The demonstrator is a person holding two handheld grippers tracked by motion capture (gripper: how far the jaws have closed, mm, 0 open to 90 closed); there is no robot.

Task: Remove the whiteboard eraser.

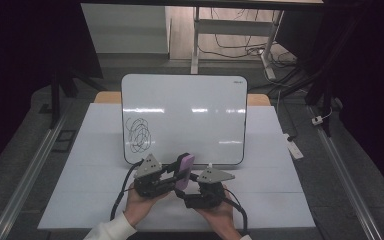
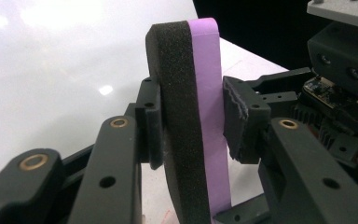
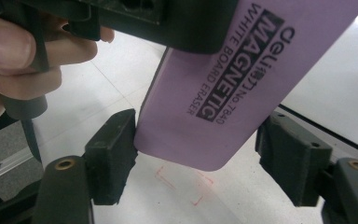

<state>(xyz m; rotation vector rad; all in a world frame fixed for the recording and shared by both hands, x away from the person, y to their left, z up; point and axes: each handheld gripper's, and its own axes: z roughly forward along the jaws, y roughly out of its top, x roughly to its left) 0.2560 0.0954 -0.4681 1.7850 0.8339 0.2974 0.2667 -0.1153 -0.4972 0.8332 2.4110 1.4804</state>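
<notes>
A purple whiteboard eraser [image 1: 185, 167] with a black foam face [image 2: 177, 93] is held upright above the table's front, just before the whiteboard [image 1: 190, 115]. My left gripper [image 1: 179, 176] is shut on it, one jaw on the foam and the other on the purple back [image 2: 209, 93]. My right gripper [image 1: 186, 191] stands open around the eraser's lower end [image 3: 223, 84]. Its left jaw touches the eraser's edge and its right jaw stands a little apart. A black scribble [image 1: 139, 134] marks the board's lower left.
The whiteboard lies flat on a white table [image 1: 280, 200] with bare surface in front and at both sides. Red corner marks [image 3: 182, 182] are drawn on the table under the eraser. A desk frame with cables [image 1: 240, 45] stands beyond the table.
</notes>
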